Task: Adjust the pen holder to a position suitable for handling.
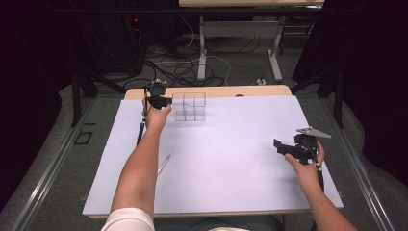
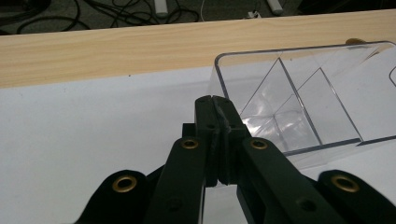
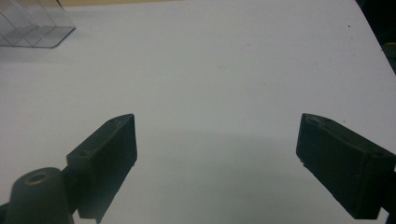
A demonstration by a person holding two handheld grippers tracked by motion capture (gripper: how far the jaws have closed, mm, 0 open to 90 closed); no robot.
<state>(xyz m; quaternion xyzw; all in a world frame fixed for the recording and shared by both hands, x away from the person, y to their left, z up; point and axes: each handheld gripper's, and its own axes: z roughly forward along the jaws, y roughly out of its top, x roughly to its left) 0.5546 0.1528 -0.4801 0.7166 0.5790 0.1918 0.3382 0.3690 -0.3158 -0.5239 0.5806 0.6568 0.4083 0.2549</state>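
A clear plastic box (image 1: 189, 107) with inner dividers stands at the back of the white sheet (image 1: 226, 159). My left gripper (image 1: 167, 101) is just left of it, held out by a bare forearm. In the left gripper view its jaws (image 2: 215, 100) are pressed together with nothing visible between them, tips close to the box's (image 2: 303, 98) near-left corner; I cannot tell whether they touch it. My right gripper (image 1: 279, 144) hovers low over the sheet's right side. Its jaws (image 3: 217, 140) stand wide apart, with bare sheet between them.
A thin clear stick-like item (image 1: 163, 165) lies on the sheet beside the left forearm. A strip of bare wooden tabletop (image 1: 216, 90) runs behind the sheet. Cables (image 1: 183, 67) and table legs (image 1: 202, 53) are on the floor beyond.
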